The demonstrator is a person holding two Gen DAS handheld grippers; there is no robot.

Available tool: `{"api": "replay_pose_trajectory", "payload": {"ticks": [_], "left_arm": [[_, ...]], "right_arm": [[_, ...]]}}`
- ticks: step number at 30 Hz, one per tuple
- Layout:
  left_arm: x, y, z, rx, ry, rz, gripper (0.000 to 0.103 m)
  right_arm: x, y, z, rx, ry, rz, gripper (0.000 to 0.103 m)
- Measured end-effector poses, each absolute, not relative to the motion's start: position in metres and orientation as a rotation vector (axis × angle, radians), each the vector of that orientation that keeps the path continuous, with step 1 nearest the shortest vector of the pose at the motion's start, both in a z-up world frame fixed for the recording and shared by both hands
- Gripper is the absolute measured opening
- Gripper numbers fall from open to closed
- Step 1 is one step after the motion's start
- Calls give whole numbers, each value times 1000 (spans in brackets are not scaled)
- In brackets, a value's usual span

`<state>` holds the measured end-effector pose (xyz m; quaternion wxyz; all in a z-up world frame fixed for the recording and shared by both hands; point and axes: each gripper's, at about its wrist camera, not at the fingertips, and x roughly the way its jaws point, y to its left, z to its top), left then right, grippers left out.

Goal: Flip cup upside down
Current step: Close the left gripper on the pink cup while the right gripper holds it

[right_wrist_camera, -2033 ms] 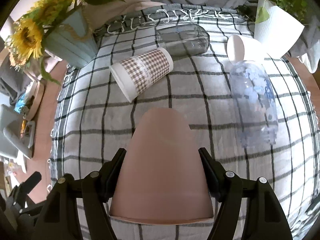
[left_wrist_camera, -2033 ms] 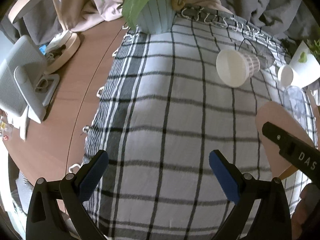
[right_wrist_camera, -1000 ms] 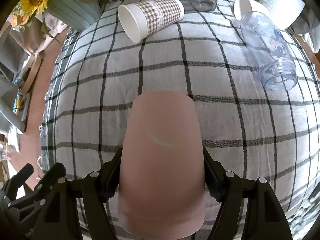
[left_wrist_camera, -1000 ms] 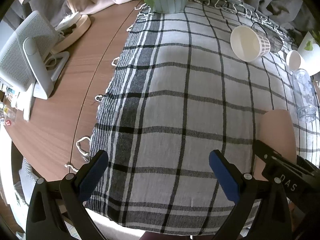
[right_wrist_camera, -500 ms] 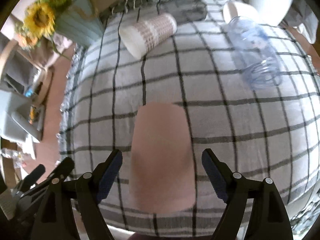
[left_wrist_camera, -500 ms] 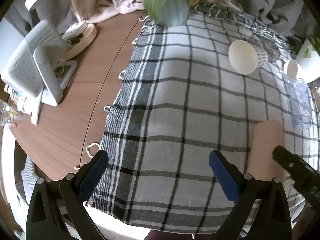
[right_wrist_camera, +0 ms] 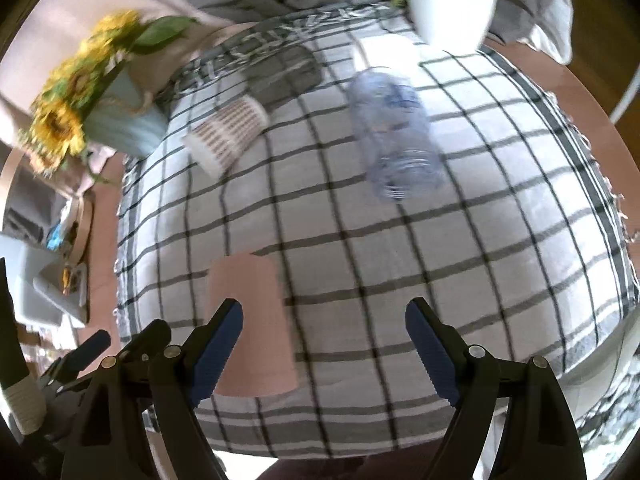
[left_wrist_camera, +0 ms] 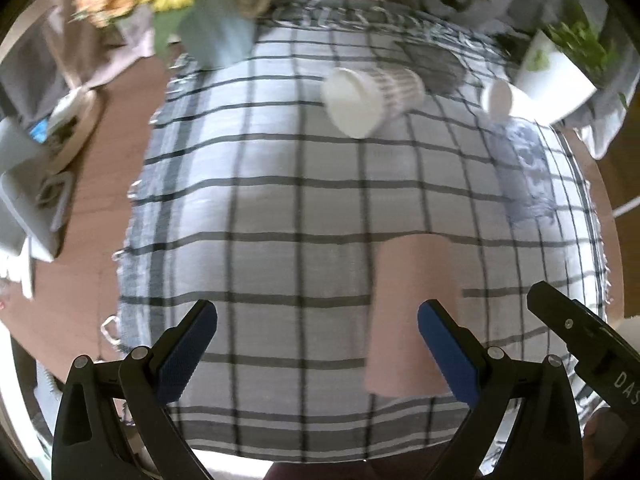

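A pink cup [left_wrist_camera: 408,312] stands upside down on the checked cloth [left_wrist_camera: 280,200] near the front edge; it also shows in the right wrist view [right_wrist_camera: 248,320]. My left gripper [left_wrist_camera: 316,344] is open and empty, with the cup just behind its right finger. My right gripper [right_wrist_camera: 324,344] is open and empty, pulled back, with the cup behind its left finger. The right gripper's body shows at the lower right of the left wrist view [left_wrist_camera: 580,344].
A checked paper cup [left_wrist_camera: 372,96] lies on its side at the back, beside a dark glass [right_wrist_camera: 288,72], a clear patterned tumbler [right_wrist_camera: 392,132] and a small white cup [left_wrist_camera: 500,100]. A sunflower vase [right_wrist_camera: 120,120] and a white plant pot [right_wrist_camera: 452,0] stand behind. A fan [left_wrist_camera: 20,184] sits on the wooden table at left.
My right gripper opened, let go of the pink cup, and drew back to the right. The cup now stands upside down on the cloth. The left gripper swung right.
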<state>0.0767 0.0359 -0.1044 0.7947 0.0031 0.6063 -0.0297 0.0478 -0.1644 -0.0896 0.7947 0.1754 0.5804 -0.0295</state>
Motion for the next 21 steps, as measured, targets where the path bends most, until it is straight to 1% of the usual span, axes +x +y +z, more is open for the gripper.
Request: {"api": "replay_pose_trajectory", "payload": {"ticks": [4, 15, 16, 21], "left_arm": [[87, 11, -112, 30, 1332, -109, 103], [117, -24, -145, 63, 1433, -147, 100], [119, -25, -149, 51, 1448, -155, 100], [127, -30, -163, 17, 1507, -170, 84]], "right_arm": [[44, -187, -93, 414, 1255, -105, 84], [47, -224, -120, 475, 1314, -184, 84], [48, -225, -122, 479, 1324, -187, 84], [51, -230, -133, 499, 1358, -192, 84]]}}
